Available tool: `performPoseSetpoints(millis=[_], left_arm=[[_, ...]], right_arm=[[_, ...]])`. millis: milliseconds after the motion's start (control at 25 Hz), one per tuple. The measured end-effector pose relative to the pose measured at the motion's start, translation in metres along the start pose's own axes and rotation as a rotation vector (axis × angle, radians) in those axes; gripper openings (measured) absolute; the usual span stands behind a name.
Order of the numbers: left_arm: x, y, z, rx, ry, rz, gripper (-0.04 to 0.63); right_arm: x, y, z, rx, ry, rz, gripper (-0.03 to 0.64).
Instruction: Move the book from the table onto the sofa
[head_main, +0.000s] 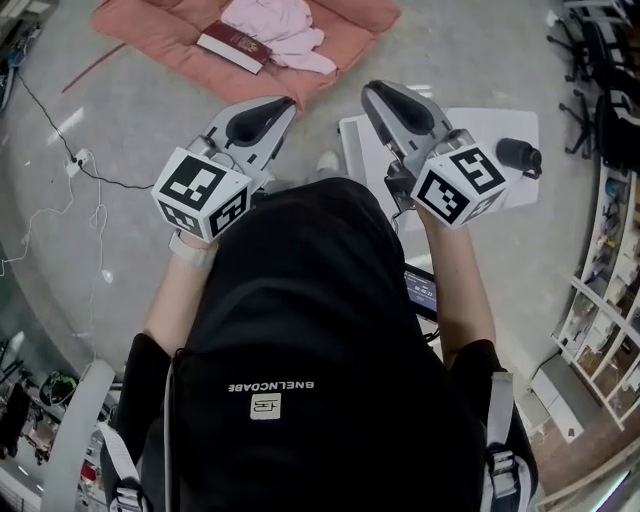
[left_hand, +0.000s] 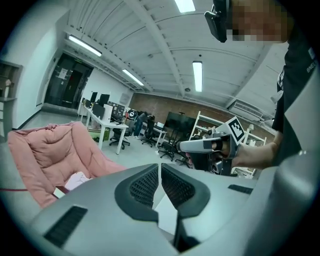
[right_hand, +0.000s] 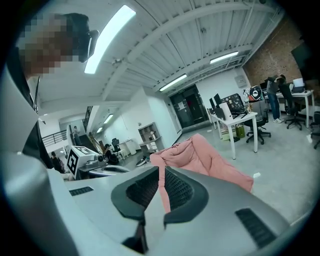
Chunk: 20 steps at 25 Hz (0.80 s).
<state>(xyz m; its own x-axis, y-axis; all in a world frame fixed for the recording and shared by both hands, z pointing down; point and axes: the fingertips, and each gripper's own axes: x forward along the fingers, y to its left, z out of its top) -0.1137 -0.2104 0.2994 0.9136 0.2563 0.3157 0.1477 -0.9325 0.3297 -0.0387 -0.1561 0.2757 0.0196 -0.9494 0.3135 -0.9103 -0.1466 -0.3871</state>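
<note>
The dark red book (head_main: 235, 46) lies on the pink sofa cushion (head_main: 170, 35) on the floor, beside a pale pink cloth (head_main: 280, 30). In the left gripper view the book (left_hand: 60, 191) shows at the sofa's (left_hand: 45, 152) near edge. My left gripper (head_main: 278, 108) and right gripper (head_main: 380, 97) are held up in front of the person's chest, short of the sofa, both shut with nothing in them. The left gripper's (left_hand: 160, 167) pads nearly touch. A sliver of pink sofa (right_hand: 210, 160) shows between the right gripper's (right_hand: 161, 171) pads.
A white table (head_main: 490, 125) with a black object (head_main: 518, 155) on it stands to the right, below the right gripper. A cable (head_main: 60, 150) trails over the grey floor at left. Office chairs (head_main: 590, 60) and shelves (head_main: 610, 270) line the right side.
</note>
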Motion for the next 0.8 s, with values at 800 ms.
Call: performPoseSetpoints(millis=[800], left_arm=[[0.046,-0.048,0.003,0.092,0.061,-0.085,0.029]], right_arm=[[-0.083,-0.045,-0.01,-0.015,-0.052,-0.096,0.054]])
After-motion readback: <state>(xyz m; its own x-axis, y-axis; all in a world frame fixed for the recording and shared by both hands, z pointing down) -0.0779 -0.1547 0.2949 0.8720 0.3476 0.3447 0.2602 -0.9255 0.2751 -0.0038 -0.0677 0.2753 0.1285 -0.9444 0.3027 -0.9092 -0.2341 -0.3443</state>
